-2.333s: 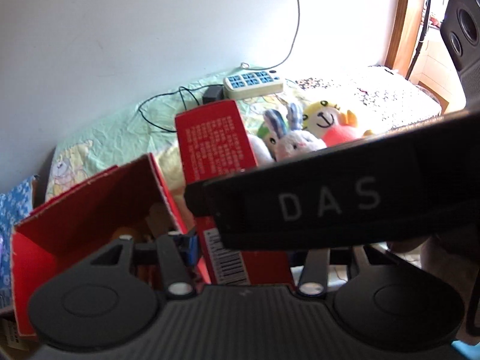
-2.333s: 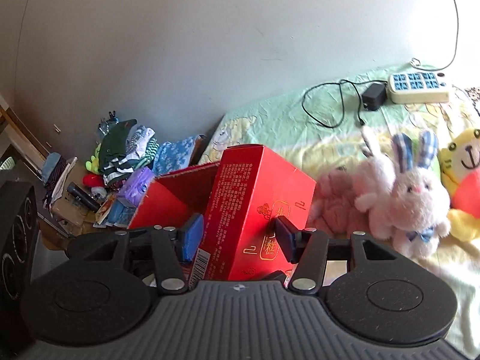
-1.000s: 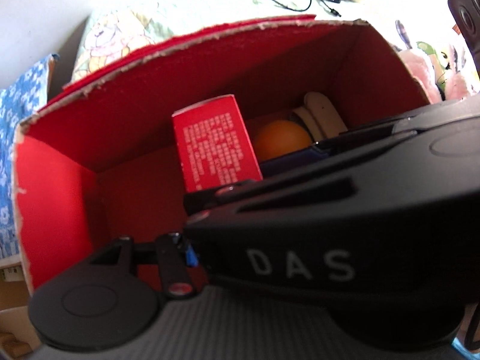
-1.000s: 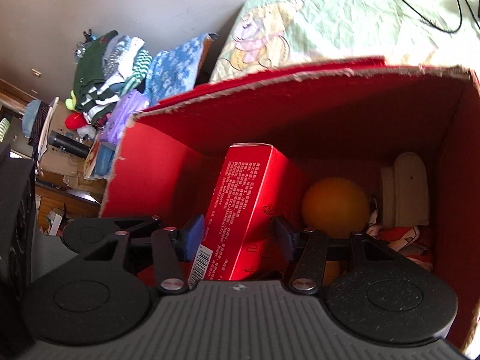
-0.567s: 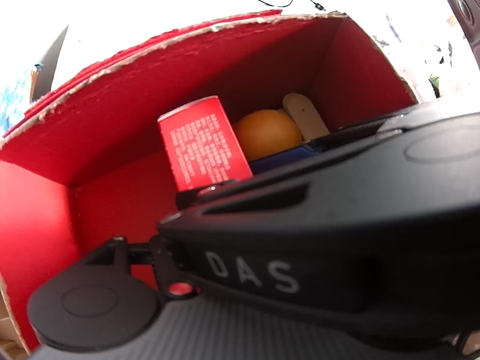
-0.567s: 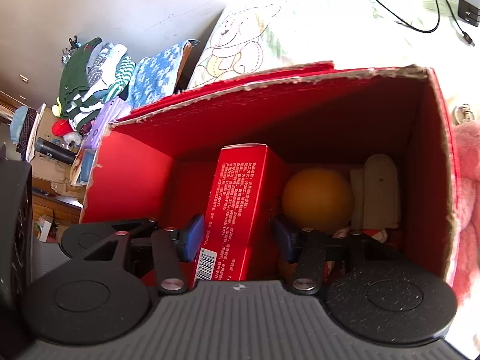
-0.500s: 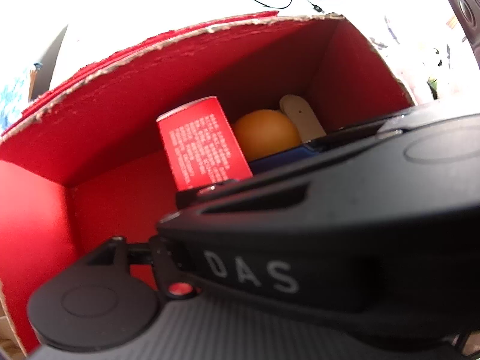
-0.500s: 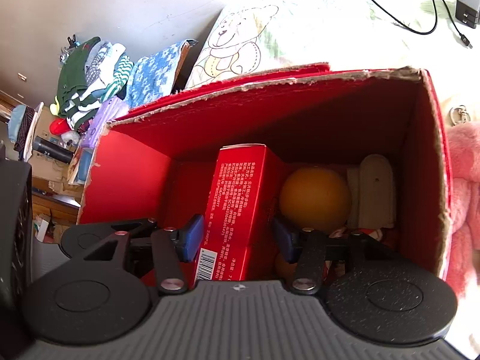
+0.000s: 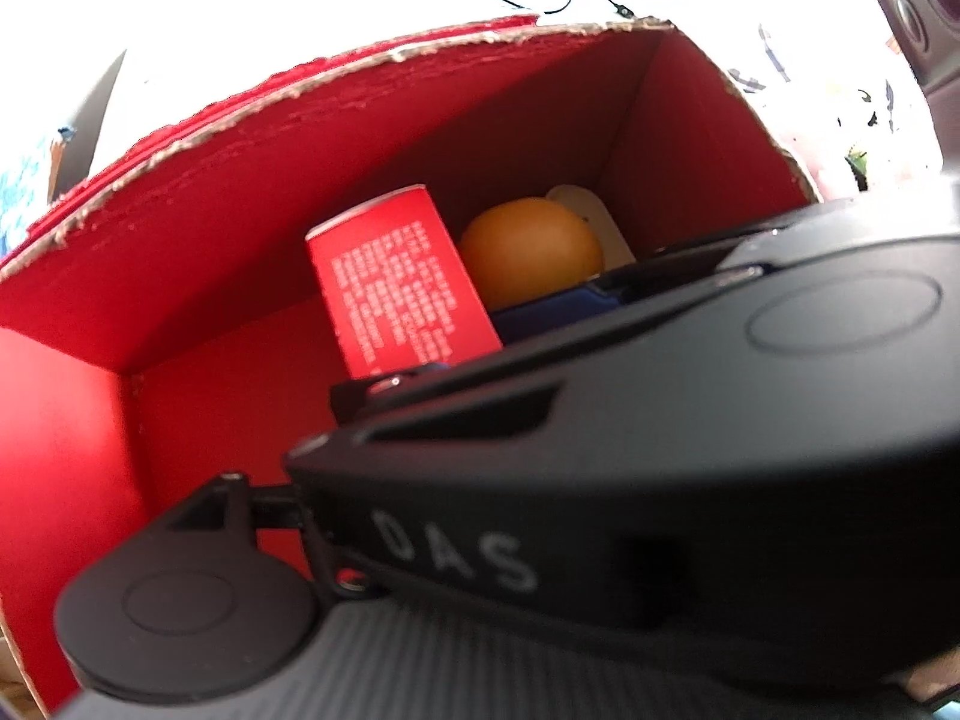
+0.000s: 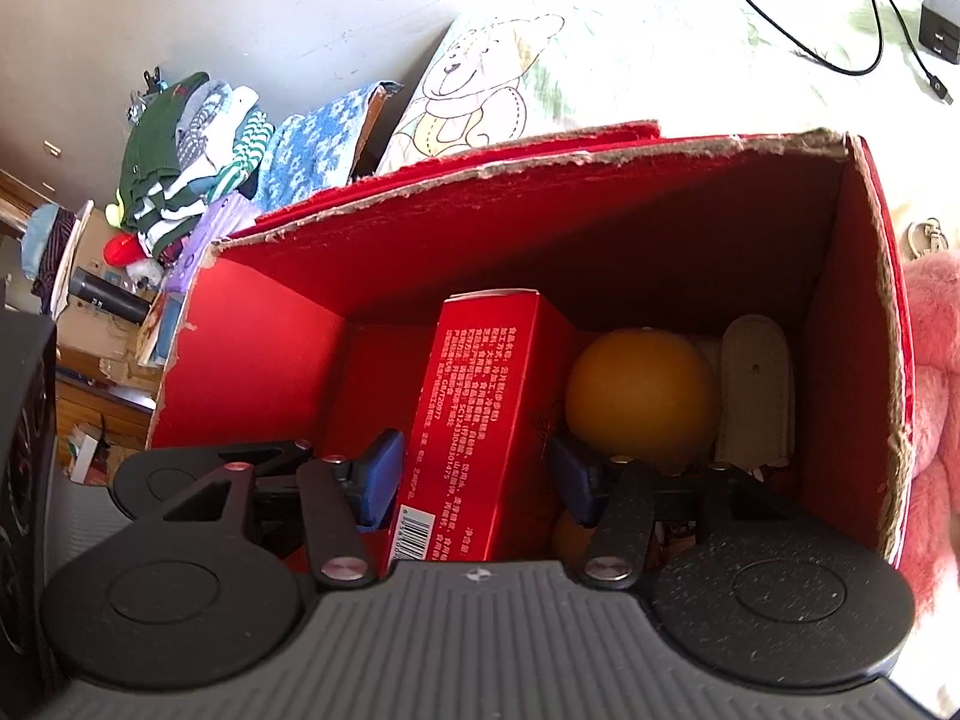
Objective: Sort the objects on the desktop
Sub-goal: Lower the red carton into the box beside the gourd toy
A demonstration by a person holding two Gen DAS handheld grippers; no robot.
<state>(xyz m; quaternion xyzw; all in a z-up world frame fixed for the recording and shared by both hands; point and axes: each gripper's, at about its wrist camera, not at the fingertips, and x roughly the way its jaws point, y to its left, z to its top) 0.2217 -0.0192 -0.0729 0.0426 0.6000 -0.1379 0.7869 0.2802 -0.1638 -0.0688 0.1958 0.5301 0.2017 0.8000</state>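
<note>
Clothes pile (image 10: 186, 162) by wall — rt wrist view only, left's blocked.

Grey wall (image 10: 252, 6) behind, bright sun on the bear-print sheet (image 10: 540, 54), clothes pile (image 10: 186, 150) stacked far left.

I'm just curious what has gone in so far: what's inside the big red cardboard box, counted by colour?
Red: 1, the tall printed carton, between the right gripper fingers.
Orange: 1, the ball.
Cream: 1, the rounded flat piece.
Total: 3 clearly seen in the box; small bits underneath are too hidden to count.
</note>
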